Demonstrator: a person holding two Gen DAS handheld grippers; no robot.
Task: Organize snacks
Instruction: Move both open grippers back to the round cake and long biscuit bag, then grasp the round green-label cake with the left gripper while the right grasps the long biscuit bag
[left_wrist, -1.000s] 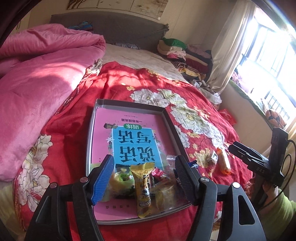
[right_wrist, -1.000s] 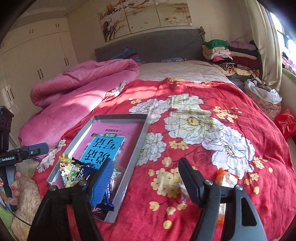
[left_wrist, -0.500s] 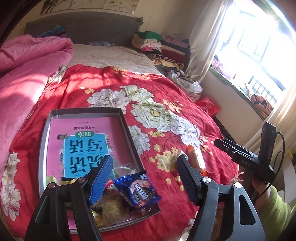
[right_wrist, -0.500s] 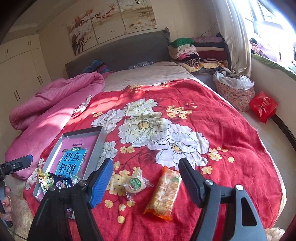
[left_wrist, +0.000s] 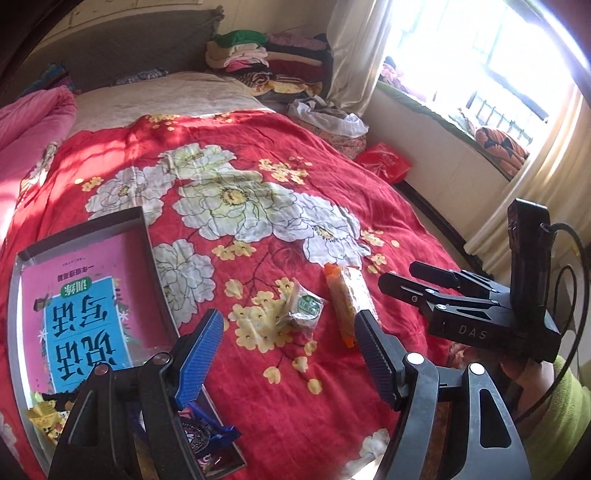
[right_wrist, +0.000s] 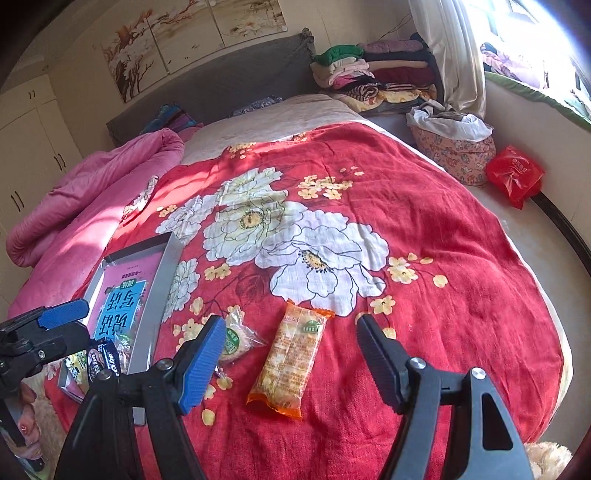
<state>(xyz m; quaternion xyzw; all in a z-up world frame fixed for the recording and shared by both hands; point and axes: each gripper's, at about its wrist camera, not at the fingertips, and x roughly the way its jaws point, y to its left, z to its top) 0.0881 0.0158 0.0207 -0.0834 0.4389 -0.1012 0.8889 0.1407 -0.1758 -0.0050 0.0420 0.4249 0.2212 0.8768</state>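
**Snack sorting: most of it was done, two packets left out**

A few crinkly wrappers, one dark blue (left_wrist: 207, 435), already sat in the shallow metal tray (left_wrist: 147, 236) at its near end, on a glossy pink book. Just right of the tray, on the soft red floral quilt (left_wrist: 332, 170), lay a small round cake in clear film (left_wrist: 304, 308) and, further right, a long flat orange packet (right_wrist: 291, 363). The left gripper (left_wrist: 288, 354) and right gripper (right_wrist: 290, 360) both stood wide, holding nothing.
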